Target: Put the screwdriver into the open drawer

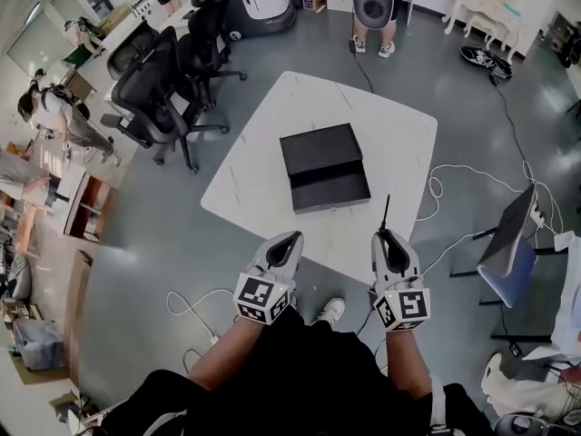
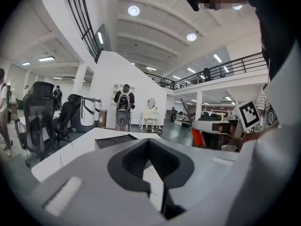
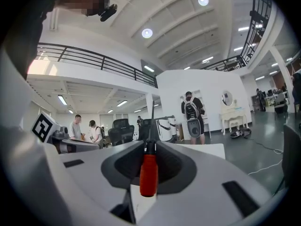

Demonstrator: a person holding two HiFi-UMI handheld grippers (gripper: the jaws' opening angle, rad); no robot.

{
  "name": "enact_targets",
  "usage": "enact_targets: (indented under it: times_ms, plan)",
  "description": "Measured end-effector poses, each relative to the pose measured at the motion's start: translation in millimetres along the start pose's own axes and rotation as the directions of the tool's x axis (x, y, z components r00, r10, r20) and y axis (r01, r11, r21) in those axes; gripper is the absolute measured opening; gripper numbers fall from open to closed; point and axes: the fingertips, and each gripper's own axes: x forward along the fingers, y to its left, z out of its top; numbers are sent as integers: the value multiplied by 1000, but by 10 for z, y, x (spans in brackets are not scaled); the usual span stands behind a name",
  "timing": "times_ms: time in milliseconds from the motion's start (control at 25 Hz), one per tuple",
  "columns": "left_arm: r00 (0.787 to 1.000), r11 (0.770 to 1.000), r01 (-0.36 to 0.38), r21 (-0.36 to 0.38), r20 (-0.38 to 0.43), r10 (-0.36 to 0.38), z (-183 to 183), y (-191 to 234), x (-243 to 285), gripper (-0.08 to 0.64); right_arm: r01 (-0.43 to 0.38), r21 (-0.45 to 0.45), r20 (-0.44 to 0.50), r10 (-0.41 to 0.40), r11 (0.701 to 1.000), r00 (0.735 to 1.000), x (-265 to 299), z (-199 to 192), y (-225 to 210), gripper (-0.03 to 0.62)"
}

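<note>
A black drawer box sits mid-table on the white table, its open drawer pulled out toward me. My right gripper hovers at the table's near edge, shut on a screwdriver. The red handle sits between the pads, and the dark shaft points away toward the box. To its left, my left gripper is level with it, its jaws together and holding nothing. In the left gripper view the box lies ahead of the left gripper.
Black office chairs stand left of the table. A person with a backpack stands beyond its far side. White cables trail over the floor at the right, near a chair with a blue seat.
</note>
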Motion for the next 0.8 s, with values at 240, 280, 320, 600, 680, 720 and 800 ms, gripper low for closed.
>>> enact_targets:
  times_ms: [240, 280, 320, 600, 680, 720, 800]
  plan:
    - [999, 1000, -23, -12, -23, 23, -71, 262, 96, 8, -18, -28, -25, 17, 999, 1000, 329, -30, -6, 78]
    - [999, 1000, -24, -14, -24, 24, -71, 317, 121, 8, -18, -28, -27, 17, 999, 999, 387, -30, -4, 78]
    - [999, 1000, -25, -16, -23, 24, -60, 376, 148, 8, -17, -28, -29, 16, 999, 999, 447, -26, 4, 78]
    - [1000, 999, -5, -45, 2, 5, 75, 733, 351, 8, -8, -76, -50, 5, 997, 999, 805, 21, 69, 78]
    - [1000, 999, 0, -53, 1, 0, 68, 843, 378, 8, -3, -90, -56, -2, 996, 998, 897, 19, 104, 78]
    - [1000, 999, 5, -54, 1, -5, 66, 886, 394, 8, 1, -95, -61, -7, 995, 998, 938, 14, 112, 78]
    - [1000, 998, 17, -52, 4, -17, 65, 947, 442, 9, 15, -104, -70, -22, 994, 997, 1003, -6, 107, 78]
